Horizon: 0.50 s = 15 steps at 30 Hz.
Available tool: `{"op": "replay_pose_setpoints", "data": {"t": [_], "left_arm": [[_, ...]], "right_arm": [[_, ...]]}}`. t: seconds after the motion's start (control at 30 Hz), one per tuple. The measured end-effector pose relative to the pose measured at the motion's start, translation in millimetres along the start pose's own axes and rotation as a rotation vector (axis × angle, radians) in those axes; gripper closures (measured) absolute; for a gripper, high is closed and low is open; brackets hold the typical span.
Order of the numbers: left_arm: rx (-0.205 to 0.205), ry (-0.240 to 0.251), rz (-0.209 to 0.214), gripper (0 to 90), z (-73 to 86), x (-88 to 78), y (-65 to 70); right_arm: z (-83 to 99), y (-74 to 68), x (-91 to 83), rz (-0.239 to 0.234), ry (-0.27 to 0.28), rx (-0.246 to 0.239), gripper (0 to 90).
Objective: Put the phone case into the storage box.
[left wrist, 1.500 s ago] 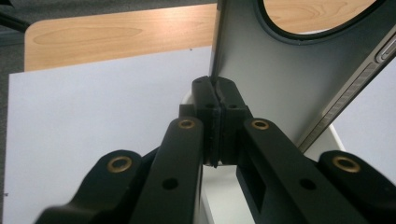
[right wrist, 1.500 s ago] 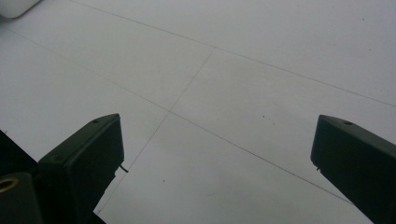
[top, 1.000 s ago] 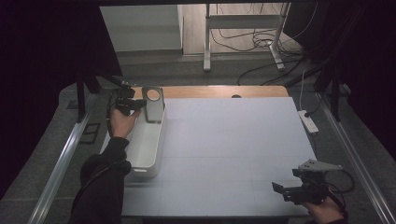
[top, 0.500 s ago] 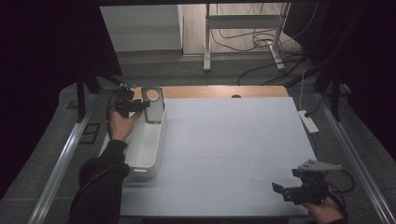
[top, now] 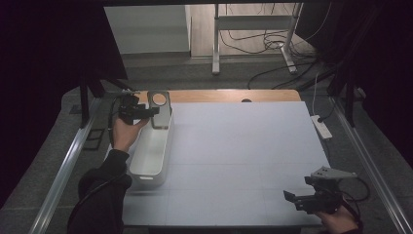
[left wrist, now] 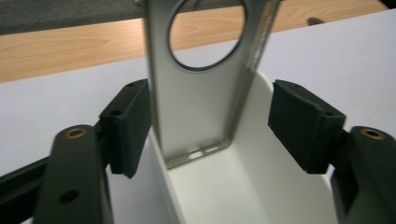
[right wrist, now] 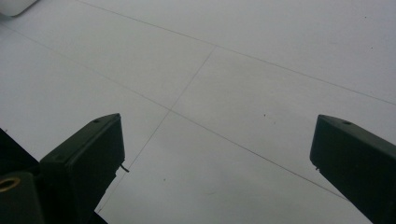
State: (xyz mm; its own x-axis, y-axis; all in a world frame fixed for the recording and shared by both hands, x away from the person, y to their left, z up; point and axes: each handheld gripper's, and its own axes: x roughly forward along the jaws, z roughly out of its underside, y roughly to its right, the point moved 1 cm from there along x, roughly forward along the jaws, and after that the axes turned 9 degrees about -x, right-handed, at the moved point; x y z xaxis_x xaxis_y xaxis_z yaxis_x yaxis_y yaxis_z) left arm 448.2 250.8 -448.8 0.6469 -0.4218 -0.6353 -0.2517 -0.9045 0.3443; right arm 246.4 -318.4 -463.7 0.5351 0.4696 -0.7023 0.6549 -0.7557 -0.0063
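Observation:
A grey phone case [top: 159, 108] with a round camera hole stands upright at the far end of a white bin [top: 148, 156] on the left of the table. My left gripper [top: 142, 111] sits just left of it. In the left gripper view the case [left wrist: 201, 93] rises from the bin [left wrist: 243, 186] between the jaws of my left gripper [left wrist: 215, 126]. Those jaws have just been opening: the right pad [left wrist: 303, 126] is well clear of the case and the left pad [left wrist: 130, 126] lies close beside its edge. My right gripper [top: 294, 200] hovers open over the table's near right corner, and in its own view nothing lies between the jaws of my right gripper [right wrist: 215, 154].
A white mat [top: 243, 156] covers the table, with a wooden strip [top: 219, 96] along its far edge. A white power strip [top: 321, 126] lies past the right edge. Metal rails [top: 68, 165] run along both sides. Cables and a stand's legs [top: 253, 44] lie on the floor beyond.
The left gripper's jaws have spread away from the phone case, which stays standing in the bin. The left hand has shifted only slightly. The right gripper has kept still.

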Motion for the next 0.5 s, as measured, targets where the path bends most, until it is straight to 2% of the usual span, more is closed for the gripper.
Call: {"op": "replay_pose_setpoints", "data": {"t": [0.2, 0.27, 0.37, 0.5], "left_arm": [[0.002, -0.013, 0.061, 24.4, 3.6, -3.3, 2.4], [0.012, -0.03, 0.064, 21.8, 5.2, -3.4, 4.3], [0.048, -0.054, 0.059, 18.8, 8.0, -4.0, 7.5], [0.066, -0.068, 0.069, 16.3, 11.0, -4.5, 10.9]], "right_arm": [[0.0, -0.3, -0.4, 0.0, 0.005, -0.002, 2.8], [0.0, -0.4, -0.5, 0.001, 0.005, -0.003, 2.8], [0.0, -0.4, -0.4, 0.0, 0.005, -0.003, 2.7], [0.0, -0.5, -0.6, 0.001, 0.007, -0.003, 2.7]]}}
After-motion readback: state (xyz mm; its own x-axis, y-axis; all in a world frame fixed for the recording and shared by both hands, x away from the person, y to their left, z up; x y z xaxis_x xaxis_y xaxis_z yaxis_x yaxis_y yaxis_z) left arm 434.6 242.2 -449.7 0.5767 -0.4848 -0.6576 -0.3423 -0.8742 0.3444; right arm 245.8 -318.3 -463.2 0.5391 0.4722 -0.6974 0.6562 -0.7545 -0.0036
